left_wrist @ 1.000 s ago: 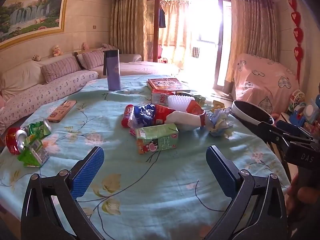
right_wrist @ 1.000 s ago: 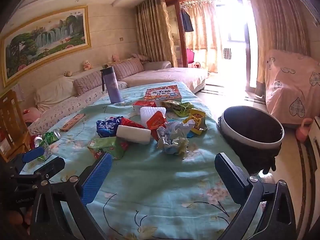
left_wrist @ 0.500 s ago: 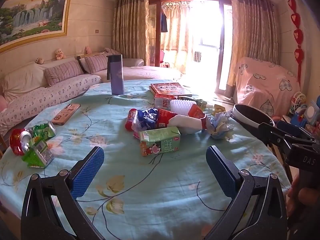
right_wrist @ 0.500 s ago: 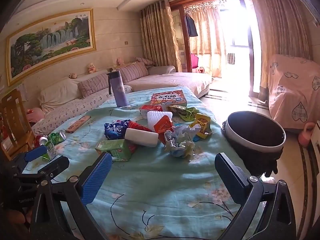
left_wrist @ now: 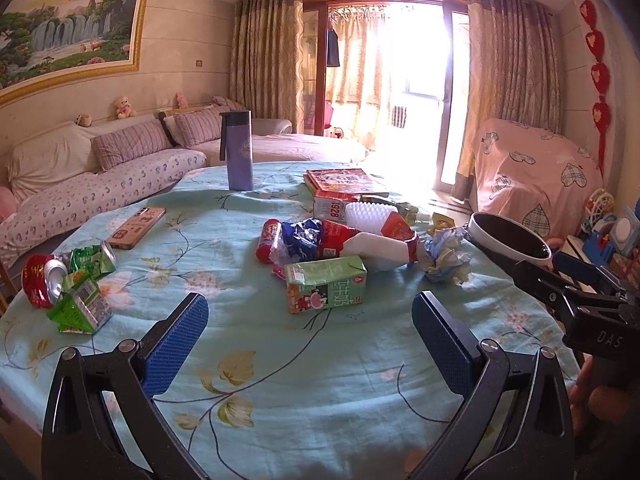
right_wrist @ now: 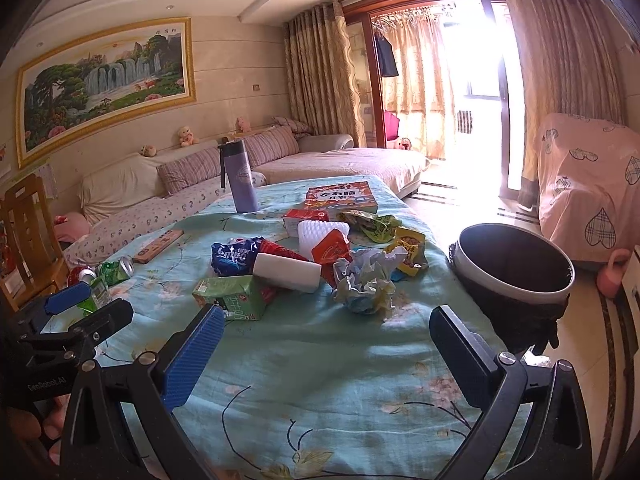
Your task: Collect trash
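A heap of trash lies mid-table: a green milk carton (left_wrist: 326, 286) (right_wrist: 232, 295), a blue wrapper (left_wrist: 300, 238) (right_wrist: 234, 256), a white roll (left_wrist: 378, 250) (right_wrist: 287, 272), crumpled paper (left_wrist: 444, 258) (right_wrist: 366, 282) and snack bags (right_wrist: 408, 250). Crushed cans and a green carton (left_wrist: 76, 284) sit at the table's left edge. A black trash bin (right_wrist: 516, 276) (left_wrist: 508, 236) stands by the table's right edge. My left gripper (left_wrist: 310, 346) is open above the cloth, short of the milk carton. My right gripper (right_wrist: 326, 360) is open too, nearer than the crumpled paper. Both hold nothing.
A purple flask (left_wrist: 239, 152), a red book (left_wrist: 344, 182), a phone (left_wrist: 136, 227) and a small red-white box (left_wrist: 334, 208) rest on the flowered tablecloth (left_wrist: 280, 380). A sofa (left_wrist: 100, 184) runs behind; a wooden chair (right_wrist: 28, 232) stands left; a covered armchair (right_wrist: 588, 176) stands right.
Both views have tilted upward and drawn back a little, so the trash heap sits lower and smaller in frame. Both grippers stay open; nothing on the table has moved.
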Motion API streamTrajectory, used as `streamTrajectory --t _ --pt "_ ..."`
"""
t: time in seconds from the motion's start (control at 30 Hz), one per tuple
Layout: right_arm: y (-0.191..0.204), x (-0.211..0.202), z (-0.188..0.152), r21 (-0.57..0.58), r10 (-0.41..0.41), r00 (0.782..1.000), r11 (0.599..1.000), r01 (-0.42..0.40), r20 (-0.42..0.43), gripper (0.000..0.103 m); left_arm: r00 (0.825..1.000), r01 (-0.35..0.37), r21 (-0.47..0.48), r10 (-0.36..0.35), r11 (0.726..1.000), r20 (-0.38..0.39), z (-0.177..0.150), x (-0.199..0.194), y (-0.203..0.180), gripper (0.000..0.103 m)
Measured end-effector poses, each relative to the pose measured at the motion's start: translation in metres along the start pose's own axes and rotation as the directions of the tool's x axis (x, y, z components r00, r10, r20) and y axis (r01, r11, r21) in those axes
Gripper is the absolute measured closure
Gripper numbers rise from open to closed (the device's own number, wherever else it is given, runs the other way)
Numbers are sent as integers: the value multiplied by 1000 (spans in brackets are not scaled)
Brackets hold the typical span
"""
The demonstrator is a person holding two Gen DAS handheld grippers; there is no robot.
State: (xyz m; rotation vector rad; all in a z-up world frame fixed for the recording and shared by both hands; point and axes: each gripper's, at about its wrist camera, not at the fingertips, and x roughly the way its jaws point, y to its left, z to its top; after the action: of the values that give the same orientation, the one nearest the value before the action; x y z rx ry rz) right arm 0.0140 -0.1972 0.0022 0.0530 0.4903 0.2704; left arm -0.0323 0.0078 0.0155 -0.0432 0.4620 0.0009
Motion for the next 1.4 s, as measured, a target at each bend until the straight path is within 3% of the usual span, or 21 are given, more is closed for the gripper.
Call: streamTrajectory --t 1.03,1.4 --pt "-2 0 -2 15 9 1000 1000 -9 -1 0 1000 6 4 -6 1000 -8 1 1 -2 0" --pt "-3 6 -3 21 19 1000 1000 -19 -17 0 998 38 -4 -38 999 -40 0 14 4 0"
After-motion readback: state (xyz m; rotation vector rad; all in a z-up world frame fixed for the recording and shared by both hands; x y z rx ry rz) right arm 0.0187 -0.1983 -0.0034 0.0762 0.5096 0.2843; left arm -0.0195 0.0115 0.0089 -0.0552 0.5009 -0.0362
